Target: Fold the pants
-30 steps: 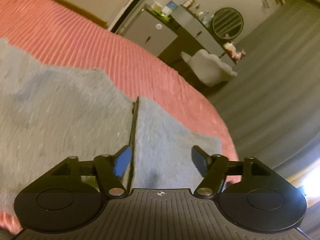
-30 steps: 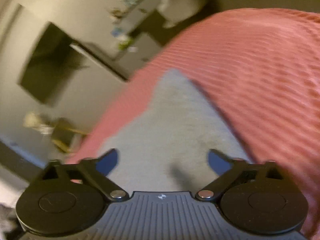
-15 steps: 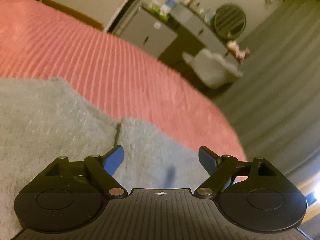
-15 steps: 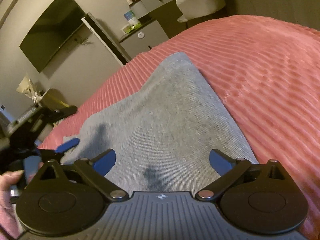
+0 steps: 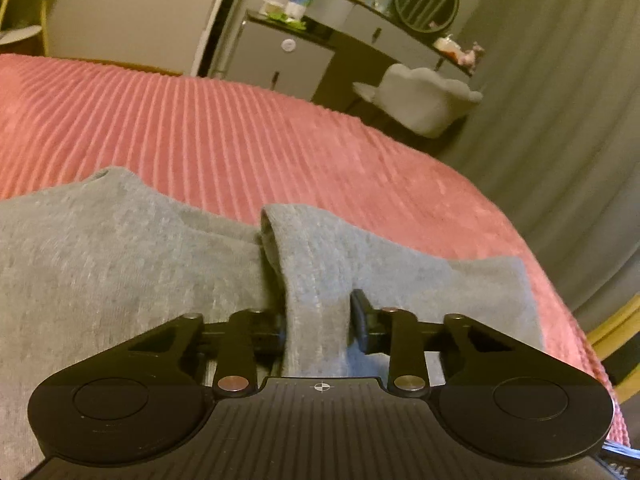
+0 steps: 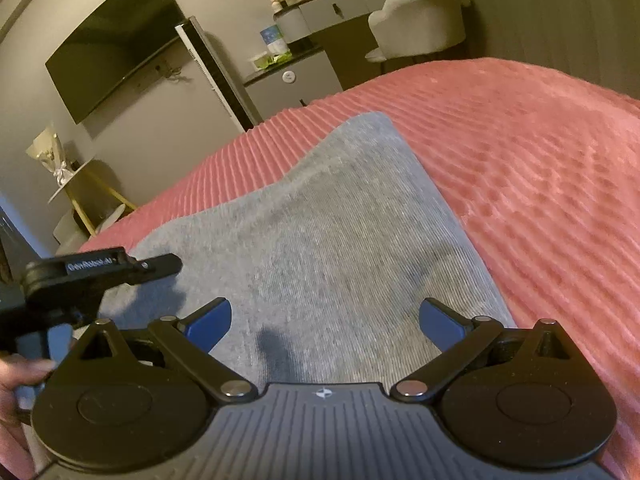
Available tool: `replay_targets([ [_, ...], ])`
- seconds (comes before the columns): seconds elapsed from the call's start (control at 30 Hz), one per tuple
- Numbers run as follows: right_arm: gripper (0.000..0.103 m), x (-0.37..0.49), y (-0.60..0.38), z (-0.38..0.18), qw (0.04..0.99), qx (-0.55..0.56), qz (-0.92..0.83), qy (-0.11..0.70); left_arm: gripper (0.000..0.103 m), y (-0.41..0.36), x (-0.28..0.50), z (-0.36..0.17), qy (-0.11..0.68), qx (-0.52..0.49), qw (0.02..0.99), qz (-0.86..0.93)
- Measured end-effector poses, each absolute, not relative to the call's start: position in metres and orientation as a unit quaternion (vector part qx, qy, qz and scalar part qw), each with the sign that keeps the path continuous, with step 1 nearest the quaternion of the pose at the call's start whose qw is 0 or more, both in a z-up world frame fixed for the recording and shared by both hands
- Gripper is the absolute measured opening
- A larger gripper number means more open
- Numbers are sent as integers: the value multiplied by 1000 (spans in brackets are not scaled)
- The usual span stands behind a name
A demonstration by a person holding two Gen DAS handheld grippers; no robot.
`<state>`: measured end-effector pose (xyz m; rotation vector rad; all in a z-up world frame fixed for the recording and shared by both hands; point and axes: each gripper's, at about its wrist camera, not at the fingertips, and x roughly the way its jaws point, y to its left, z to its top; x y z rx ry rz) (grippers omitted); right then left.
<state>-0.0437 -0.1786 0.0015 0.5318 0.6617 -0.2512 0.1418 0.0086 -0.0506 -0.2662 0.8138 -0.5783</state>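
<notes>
Grey pants [image 5: 120, 260] lie spread on a pink ribbed bed cover [image 5: 240, 128]. My left gripper [image 5: 320, 320] sits low on the cloth near the bed's right edge. Its jaws are closing, with a raised ridge of the grey fabric pinched between the pads. In the right wrist view the pants [image 6: 340, 220] stretch away toward a far corner. My right gripper [image 6: 324, 320] hovers over their near end, wide open, with only flat cloth under its blue pads. The left gripper [image 6: 160, 266] shows there from the side, at the pants' left edge.
The bed cover [image 6: 540, 160] runs on to the right of the pants. Beyond the bed stand a pale chair [image 5: 424, 100], a dresser with bottles [image 5: 360, 20], a wall television [image 6: 112, 52] and a small side table [image 6: 80, 184]. A person's hand [image 6: 16, 380] holds the left gripper.
The left gripper sank onto the pants and its jaws drew in around a fold of fabric. The right gripper rolled level, widened slightly, and the left gripper came into its view.
</notes>
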Motion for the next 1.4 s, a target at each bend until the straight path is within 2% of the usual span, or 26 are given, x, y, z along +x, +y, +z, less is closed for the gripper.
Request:
replay_targets([
  [0.07, 101, -43, -176, 1, 905, 250, -122, 322, 25, 9, 140, -49, 383, -126, 871, -282],
  [0.4, 101, -47, -182, 2, 901, 277, -115, 312, 22, 14, 109, -16, 302, -95, 917, -244],
  [0.5, 101, -45, -182, 2, 901, 276, -115, 315, 27, 11, 118, -32, 334, -73, 918, -202],
  [0.53, 101, -45, -182, 2, 901, 275, -115, 316, 32, 11, 122, -39, 351, -59, 918, -174],
  [0.63, 101, -44, -180, 2, 902, 270, -113, 318, 36, 21, 123, -39, 362, -98, 912, -167],
  [0.7, 101, -43, -180, 2, 902, 267, -114, 321, 44, 25, 115, -27, 334, -101, 924, -159],
  [0.73, 101, -43, -179, 2, 902, 264, -115, 323, 57, 26, 110, -21, 319, -99, 928, -167],
  [0.77, 101, -42, -177, 2, 903, 256, -116, 326, 64, 27, 104, -17, 310, -101, 929, -175],
  [0.8, 101, -41, -175, 2, 903, 248, -117, 330, 65, 27, 98, -14, 303, -108, 928, -190],
  [0.9, 101, -38, -169, 2, 905, 226, -118, 340, 80, 21, 88, -11, 319, -119, 909, -240],
  [0.93, 101, -38, -169, 2, 905, 222, -118, 343, 89, 16, 86, -15, 334, -117, 903, -244],
  [1.0, 101, -38, -168, 2, 905, 217, -117, 346, 91, 6, 87, -29, 374, -91, 896, -222],
  [1.07, 101, -39, -170, 4, 905, 217, -112, 349, 73, -1, 87, -41, 382, -24, 906, -182],
  [1.17, 100, -42, -176, 6, 902, 236, -106, 346, 72, -4, 75, -28, 338, 52, 930, -134],
  [1.2, 100, -44, -178, 6, 901, 246, -104, 343, 73, 2, 70, -20, 324, 51, 936, -127],
  [1.27, 100, -47, -182, 6, 898, 263, -100, 338, 90, 23, 64, -6, 309, 11, 938, -157],
  [1.4, 100, -45, -180, 6, 899, 256, -102, 342, 96, 53, 56, -5, 338, -104, 908, -224],
])
